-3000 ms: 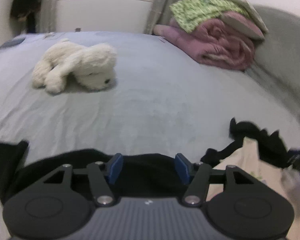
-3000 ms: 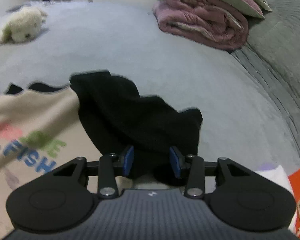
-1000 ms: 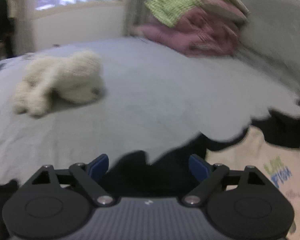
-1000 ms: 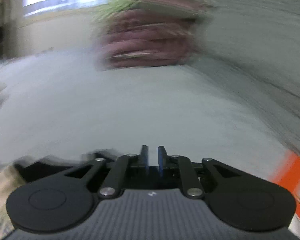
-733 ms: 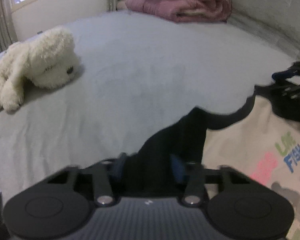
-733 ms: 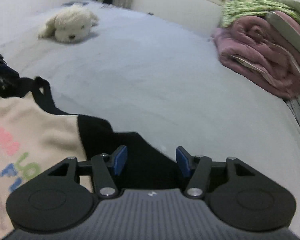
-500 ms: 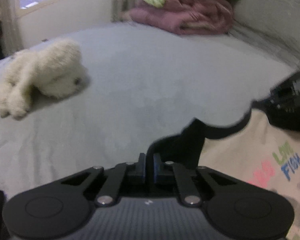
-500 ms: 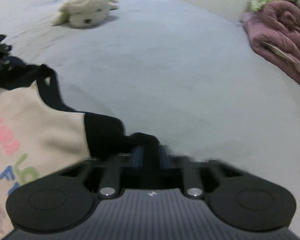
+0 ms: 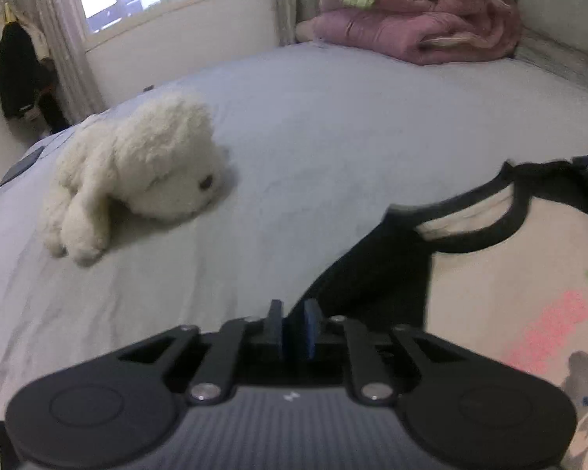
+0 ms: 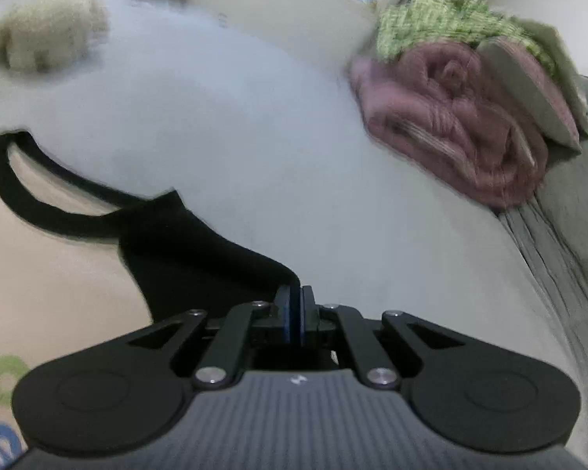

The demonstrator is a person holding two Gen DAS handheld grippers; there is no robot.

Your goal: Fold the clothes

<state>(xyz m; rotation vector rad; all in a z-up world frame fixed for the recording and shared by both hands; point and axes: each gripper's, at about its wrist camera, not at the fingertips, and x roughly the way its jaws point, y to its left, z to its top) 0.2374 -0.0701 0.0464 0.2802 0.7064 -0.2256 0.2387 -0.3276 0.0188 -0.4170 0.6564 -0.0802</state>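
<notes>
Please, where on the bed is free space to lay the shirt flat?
The grey bedsheet is bare between the white plush dog, the folded pink blanket and the cream shirt with black sleeves. It is crowded near the blanket stack.

shirt [image 9: 501, 297] | cream body, black sleeves | held at both shoulders

Shirt [image 9: 505, 293]: print cut off by right picture edge, lettering unreadable. Right wrist view: toy [image 10: 43, 39] and blankets [image 10: 458, 117] blurred; shirt print cut off at left.
</notes>
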